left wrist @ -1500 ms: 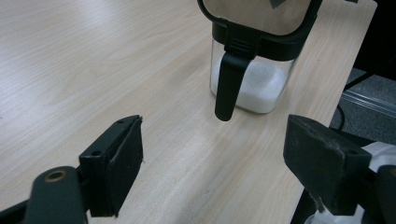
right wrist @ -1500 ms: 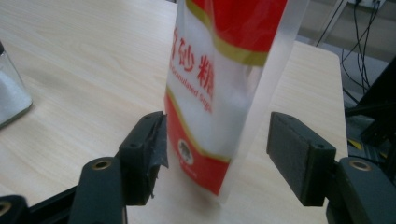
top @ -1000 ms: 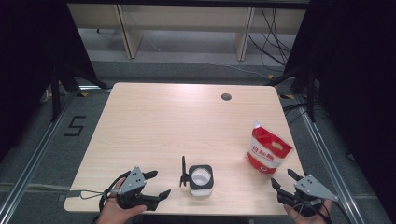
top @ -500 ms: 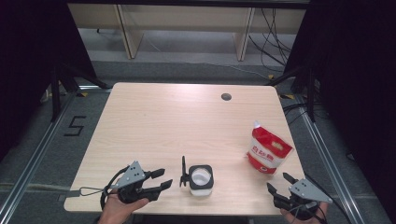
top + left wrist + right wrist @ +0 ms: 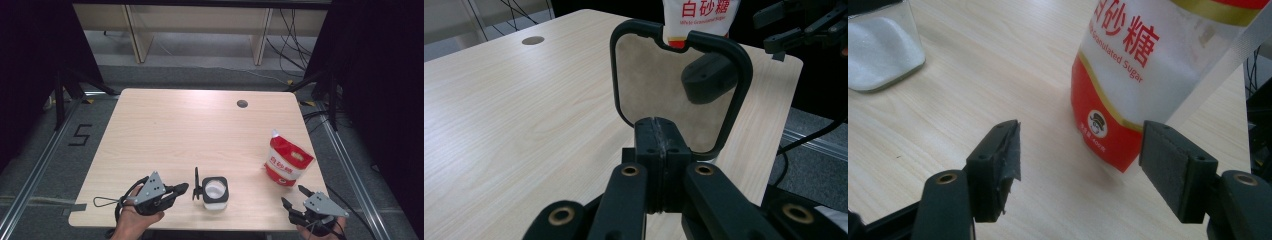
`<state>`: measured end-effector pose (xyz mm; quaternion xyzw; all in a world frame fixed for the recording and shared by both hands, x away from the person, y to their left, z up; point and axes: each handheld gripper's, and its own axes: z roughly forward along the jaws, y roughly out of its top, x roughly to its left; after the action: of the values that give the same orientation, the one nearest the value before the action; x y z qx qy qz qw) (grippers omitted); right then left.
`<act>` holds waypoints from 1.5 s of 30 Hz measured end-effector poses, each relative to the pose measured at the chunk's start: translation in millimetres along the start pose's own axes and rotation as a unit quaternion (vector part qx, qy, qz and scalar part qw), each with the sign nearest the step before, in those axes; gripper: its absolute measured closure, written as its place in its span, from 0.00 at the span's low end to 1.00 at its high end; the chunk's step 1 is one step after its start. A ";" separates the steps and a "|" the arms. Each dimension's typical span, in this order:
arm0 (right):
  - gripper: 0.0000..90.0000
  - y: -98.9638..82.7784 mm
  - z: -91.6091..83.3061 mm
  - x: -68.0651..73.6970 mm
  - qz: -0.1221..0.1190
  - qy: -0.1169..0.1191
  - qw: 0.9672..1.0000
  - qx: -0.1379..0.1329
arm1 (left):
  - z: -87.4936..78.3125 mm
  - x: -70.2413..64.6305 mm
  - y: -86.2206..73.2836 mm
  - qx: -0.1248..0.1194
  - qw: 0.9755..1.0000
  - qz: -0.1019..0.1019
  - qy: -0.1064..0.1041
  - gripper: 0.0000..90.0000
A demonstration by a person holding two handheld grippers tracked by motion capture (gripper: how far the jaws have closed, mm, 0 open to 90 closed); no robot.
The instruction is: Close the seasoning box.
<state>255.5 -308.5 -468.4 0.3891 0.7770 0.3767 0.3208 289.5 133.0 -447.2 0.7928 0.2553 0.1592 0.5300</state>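
You've got a light wood tabletop (image 5: 165, 135) with a round cable hole (image 5: 242, 104) near its far right edge. Grey floor (image 5: 200, 55) all round. A "5" (image 5: 80, 135) is taped on it to your left. Metal rails (image 5: 35, 170) run along both sides. A pale wooden frame (image 5: 134, 35) stands behind, with loose cables (image 5: 287, 45) beside it. There's a black stand (image 5: 62, 87) at far left and dark curtains on both flanks.

On my feed the sugar bag (image 5: 286, 166), red and white, stood upright near the counter's right edge; the square sugar jar (image 5: 215, 191) sat open, its black-rimmed lid (image 5: 196, 183) upright alongside.
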 end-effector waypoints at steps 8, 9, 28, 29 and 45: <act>0.37 -0.1 0.6 2.5 0.002 0.004 1.000 0.004 | 9.1 -3.6 5.5 0.006 1.000 0.010 -0.007 0.99; 0.37 0.1 0.3 2.6 0.005 0.005 1.000 0.005 | 10.5 -4.1 5.9 0.004 1.000 0.005 -0.009 0.99; 0.37 1.2 0.2 1.7 -0.006 0.007 1.000 0.003 | 35.4 -16.5 17.3 0.013 0.999 0.014 -0.037 0.99; 0.37 1.3 0.1 1.8 -0.007 0.007 1.000 0.004 | 36.8 -17.8 17.0 0.014 0.999 0.009 -0.035 0.99; 0.37 1.6 0.8 3.1 -0.011 0.011 1.000 0.001 | 53.2 -23.4 11.4 0.033 0.998 0.022 -0.049 0.97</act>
<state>255.2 -305.0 -468.1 0.3765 0.7852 0.3765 0.3162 300.9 75.7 -456.9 0.8221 0.2172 0.1233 0.5116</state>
